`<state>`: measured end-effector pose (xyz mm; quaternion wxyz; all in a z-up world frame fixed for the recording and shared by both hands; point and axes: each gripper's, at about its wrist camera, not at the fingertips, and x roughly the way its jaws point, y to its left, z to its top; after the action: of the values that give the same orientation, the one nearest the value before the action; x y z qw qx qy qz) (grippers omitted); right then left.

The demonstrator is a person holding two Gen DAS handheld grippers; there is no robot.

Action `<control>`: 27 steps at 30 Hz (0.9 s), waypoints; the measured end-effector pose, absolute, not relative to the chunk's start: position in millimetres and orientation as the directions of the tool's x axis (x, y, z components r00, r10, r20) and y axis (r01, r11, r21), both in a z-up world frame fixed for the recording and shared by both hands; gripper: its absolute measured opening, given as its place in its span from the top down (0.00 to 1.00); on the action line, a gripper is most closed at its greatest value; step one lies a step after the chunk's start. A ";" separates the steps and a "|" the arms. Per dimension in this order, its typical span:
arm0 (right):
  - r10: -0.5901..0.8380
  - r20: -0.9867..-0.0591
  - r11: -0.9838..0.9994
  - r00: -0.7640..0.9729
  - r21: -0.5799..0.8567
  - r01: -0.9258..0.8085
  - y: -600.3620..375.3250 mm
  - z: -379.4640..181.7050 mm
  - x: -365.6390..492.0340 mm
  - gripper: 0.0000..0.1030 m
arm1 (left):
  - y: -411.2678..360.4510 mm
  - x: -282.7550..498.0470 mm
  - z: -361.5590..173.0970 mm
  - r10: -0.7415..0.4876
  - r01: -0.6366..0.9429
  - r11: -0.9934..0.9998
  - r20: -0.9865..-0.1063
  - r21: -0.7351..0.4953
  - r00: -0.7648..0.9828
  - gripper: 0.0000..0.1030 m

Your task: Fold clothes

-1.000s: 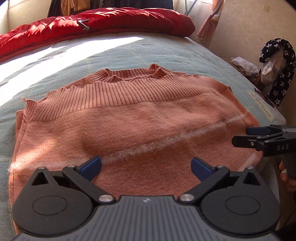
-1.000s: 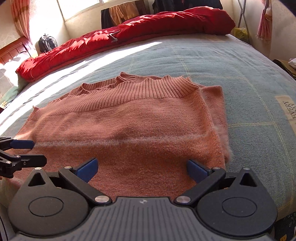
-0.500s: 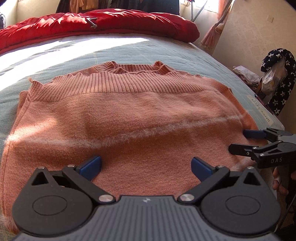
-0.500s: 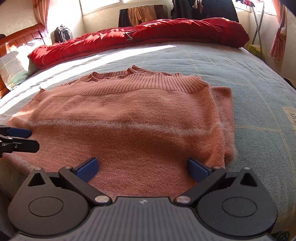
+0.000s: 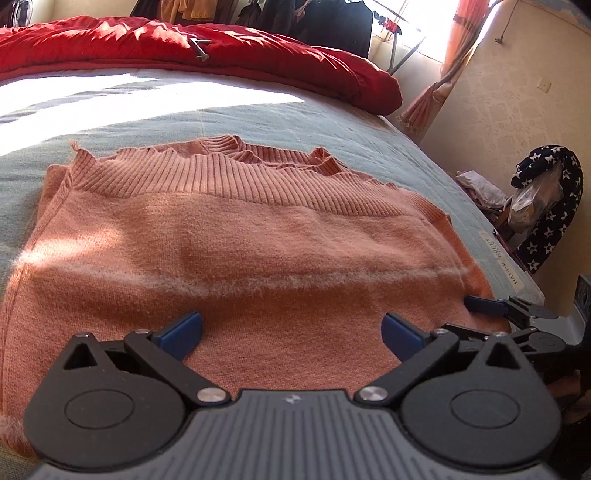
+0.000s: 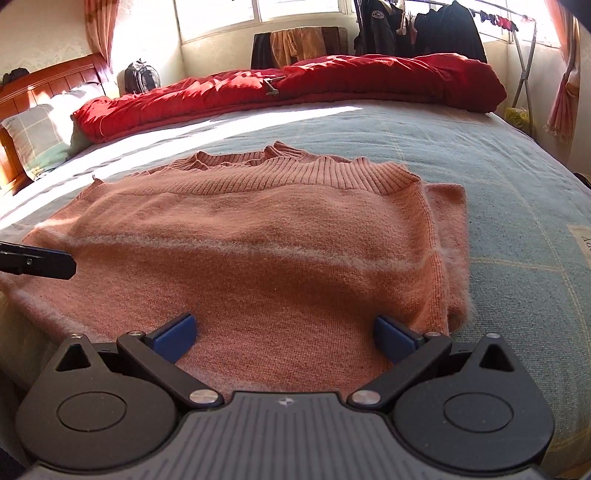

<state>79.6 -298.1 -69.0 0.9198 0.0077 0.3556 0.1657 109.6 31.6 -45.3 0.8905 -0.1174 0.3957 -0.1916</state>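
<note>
The pink sweater (image 5: 236, 258) lies folded flat on the bed (image 6: 461, 155), ribbed hem turned away from us and a pale fuzzy stripe running across its middle. Beyond the hem there is a broad stretch of bare grey-blue cover up to the red quilt (image 6: 332, 81) heaped along the far side. To the right of the sweater the cover is open as well, out to the bed's edge; to the left it runs toward a pillow (image 6: 33, 136) and a wooden headboard (image 6: 48, 79).

The left gripper (image 5: 291, 332) sits low over the near edge of the sweater with its jaws spread wide, nothing between them, the knit filling the gap ahead. The right gripper (image 6: 284, 334) is also wide and empty, over the near right part of the sweater; its right blue fingertip (image 6: 393, 338) is just beside the folded side edge, where an under layer sticks out past the top one.

From the left wrist, the right gripper shows side-on at the sweater's near right corner, by the edge of the bed, and beyond it a dark star-printed cloth (image 5: 546, 206) hangs near the wall. From the right wrist, a black tip of the left gripper pokes in at the left edge above the sweater, and there you can also see the window (image 6: 295, 11) and a rack of dark clothes (image 6: 424, 26) behind the quilt.
</note>
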 end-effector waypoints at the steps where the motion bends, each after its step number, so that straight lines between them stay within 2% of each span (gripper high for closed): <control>1: 0.313 -0.650 0.944 0.692 0.129 -0.305 -298.2 -69.3 79.1 0.00 | 37.6 109.5 -37.9 -0.425 0.243 0.902 -0.639 -0.356 0.642 0.01; 3: 0.315 -0.650 0.942 0.692 0.125 -0.312 -298.3 -69.3 78.4 0.00 | 52.9 111.3 -25.1 -0.405 0.226 0.908 -0.604 -0.353 0.686 0.01; 6: 0.316 -0.652 0.941 0.689 0.125 -0.314 -298.3 -68.2 78.9 0.00 | 93.8 124.6 -14.0 -0.391 0.148 0.894 -0.572 -0.424 0.722 0.01; 13: 0.339 -0.636 0.939 0.694 0.184 -0.291 -304.3 -50.7 79.3 0.00 | 172.2 143.8 -41.6 -0.358 -0.085 0.806 -0.596 -0.586 0.719 0.01; 16: 0.370 -0.602 0.929 0.707 0.215 -0.303 -306.5 -39.0 77.6 0.00 | 189.8 148.7 -66.1 -0.404 -0.139 0.739 -0.598 -0.659 0.692 0.01; 20: 0.362 -0.599 0.931 0.714 0.191 -0.312 -297.9 -30.9 80.4 0.00 | 199.9 157.7 -98.3 -0.535 -0.148 0.597 -0.529 -0.789 0.659 0.01; 27: 0.351 -0.629 0.932 0.694 0.162 -0.324 -276.5 -31.3 88.8 0.00 | 197.8 197.4 -107.2 -0.635 -0.078 0.586 -0.517 -0.806 0.574 0.01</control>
<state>88.8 -276.5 -31.3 0.9200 0.0194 0.3457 0.1834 197.4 197.8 -107.2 0.7822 -0.4184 0.4258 -0.1782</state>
